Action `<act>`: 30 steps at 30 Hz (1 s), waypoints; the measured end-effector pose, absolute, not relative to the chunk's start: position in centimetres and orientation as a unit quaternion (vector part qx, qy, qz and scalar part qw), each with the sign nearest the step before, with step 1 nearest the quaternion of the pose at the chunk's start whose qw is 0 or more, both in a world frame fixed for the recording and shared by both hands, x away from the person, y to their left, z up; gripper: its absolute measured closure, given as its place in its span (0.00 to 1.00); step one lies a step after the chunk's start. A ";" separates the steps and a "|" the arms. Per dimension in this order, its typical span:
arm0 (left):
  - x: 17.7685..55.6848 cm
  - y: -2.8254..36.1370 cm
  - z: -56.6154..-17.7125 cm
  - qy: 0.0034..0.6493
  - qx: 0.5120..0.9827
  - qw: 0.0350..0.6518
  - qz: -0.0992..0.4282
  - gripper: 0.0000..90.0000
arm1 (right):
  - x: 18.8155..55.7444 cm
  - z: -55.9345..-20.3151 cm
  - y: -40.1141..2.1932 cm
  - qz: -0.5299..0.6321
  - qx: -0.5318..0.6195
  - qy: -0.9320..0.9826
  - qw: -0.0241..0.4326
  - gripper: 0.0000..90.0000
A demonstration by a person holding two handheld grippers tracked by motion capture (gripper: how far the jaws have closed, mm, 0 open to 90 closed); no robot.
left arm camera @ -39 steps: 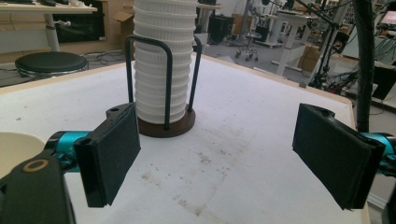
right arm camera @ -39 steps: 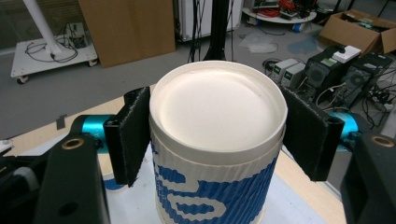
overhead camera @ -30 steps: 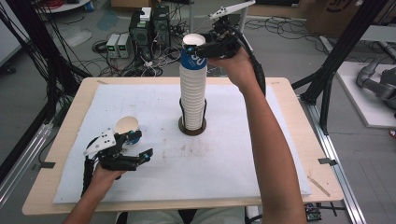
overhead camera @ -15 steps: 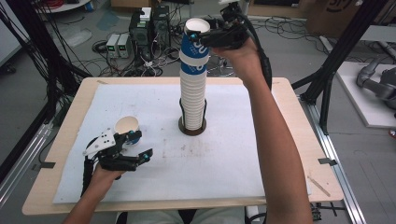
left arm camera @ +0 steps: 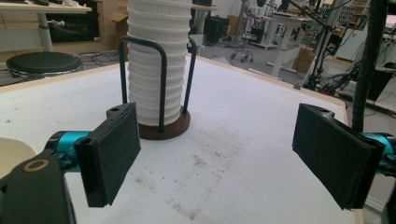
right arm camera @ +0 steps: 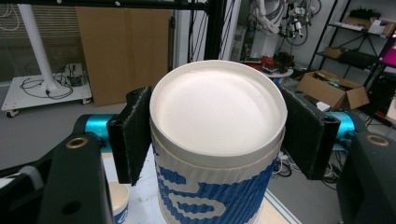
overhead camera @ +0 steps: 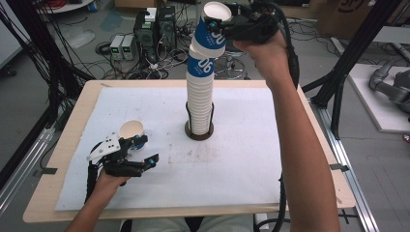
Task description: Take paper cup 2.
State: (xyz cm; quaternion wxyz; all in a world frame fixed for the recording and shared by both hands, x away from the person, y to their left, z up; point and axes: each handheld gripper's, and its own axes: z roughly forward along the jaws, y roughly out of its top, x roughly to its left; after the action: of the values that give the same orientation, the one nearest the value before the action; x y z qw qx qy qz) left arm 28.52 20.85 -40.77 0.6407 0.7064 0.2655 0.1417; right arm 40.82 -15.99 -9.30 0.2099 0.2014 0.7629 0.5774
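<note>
At the top centre of the high view, the raised right arm reaches up, and the right gripper (overhead camera: 223,25) clamps the top cup (overhead camera: 212,29), tilted above the cup stack (overhead camera: 199,96) in its holder (overhead camera: 199,131). Blue sleeves read "06". At lower left, the left gripper (overhead camera: 145,151) rests low, jaws spread wide and empty, beside a single cup (overhead camera: 131,130). The right gripper view shows the cup's white inside.

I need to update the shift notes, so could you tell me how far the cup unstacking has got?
Done: one single cup stands on the table by the open left gripper. In hand: the right gripper is shut on the top cup, tilted and lifting off the stack. Left: the tall stack in its holder.
</note>
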 end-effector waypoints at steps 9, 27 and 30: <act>28.5 20.9 -40.7 0.267 0.703 0.645 0.139 0.17 | 39.3 -9.5 -18.4 0.578 0.200 0.760 0.219 0.35; 28.3 20.0 -40.8 0.255 0.708 0.645 0.135 0.17 | 34.9 -17.5 -23.8 0.553 0.194 0.788 0.191 0.35; 28.2 19.7 -40.8 0.249 0.710 0.644 0.134 0.17 | 34.2 -19.7 -24.3 0.551 0.195 0.790 0.186 0.35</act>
State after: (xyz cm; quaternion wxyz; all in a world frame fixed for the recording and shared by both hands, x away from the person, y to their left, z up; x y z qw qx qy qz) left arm 28.23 19.74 -40.83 0.6444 0.7104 0.2492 0.1337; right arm 34.21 -24.27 -19.72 0.1864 0.1952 0.7898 0.5507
